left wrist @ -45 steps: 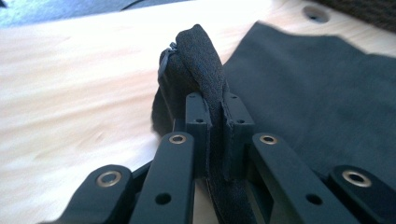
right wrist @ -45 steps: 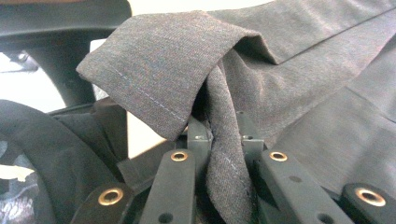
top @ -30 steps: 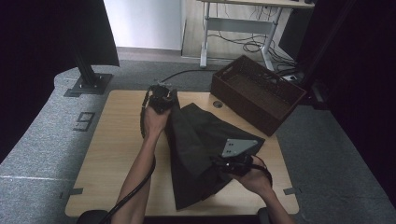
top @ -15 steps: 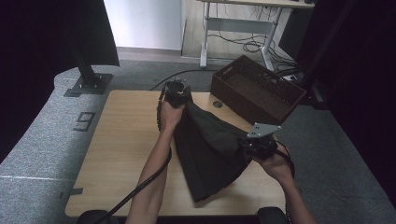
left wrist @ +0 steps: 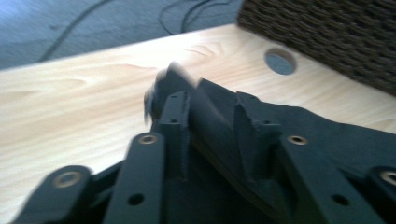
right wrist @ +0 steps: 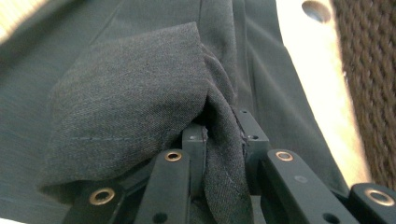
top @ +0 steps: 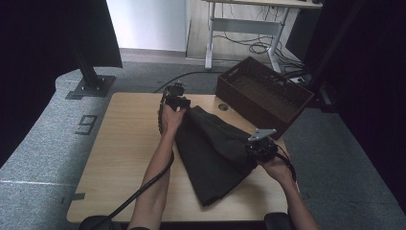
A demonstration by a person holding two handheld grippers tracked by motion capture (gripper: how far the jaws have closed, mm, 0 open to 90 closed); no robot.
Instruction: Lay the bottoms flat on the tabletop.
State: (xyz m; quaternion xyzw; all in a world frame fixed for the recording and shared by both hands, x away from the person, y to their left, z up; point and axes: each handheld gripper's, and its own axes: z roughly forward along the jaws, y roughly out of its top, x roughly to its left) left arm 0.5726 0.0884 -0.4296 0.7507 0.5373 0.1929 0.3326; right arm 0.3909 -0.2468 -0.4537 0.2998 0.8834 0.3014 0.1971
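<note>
A dark grey garment (top: 210, 153) lies folded across the wooden table (top: 129, 143). My left gripper (top: 181, 101) is at the garment's far corner. In the left gripper view its jaws (left wrist: 211, 105) have just been opening and stand apart. A ridge of the cloth (left wrist: 336, 135) lies loose between them. My right gripper (top: 251, 148) is at the garment's right edge. In the right gripper view it (right wrist: 219, 126) is shut on a bunched fold of the cloth (right wrist: 130, 93), which drapes over the left jaw.
A dark wicker basket (top: 268, 91) stands at the table's far right corner, close to both grippers. A round cable hole (top: 223, 107) sits in the tabletop between the garment and the basket. Bare wood lies to the left of the garment. Grey carpet surrounds the table.
Both hands carried the garment toward the far right of the table. The right gripper sank to the table's right edge. The left gripper's jaws came apart from the cloth corner.
</note>
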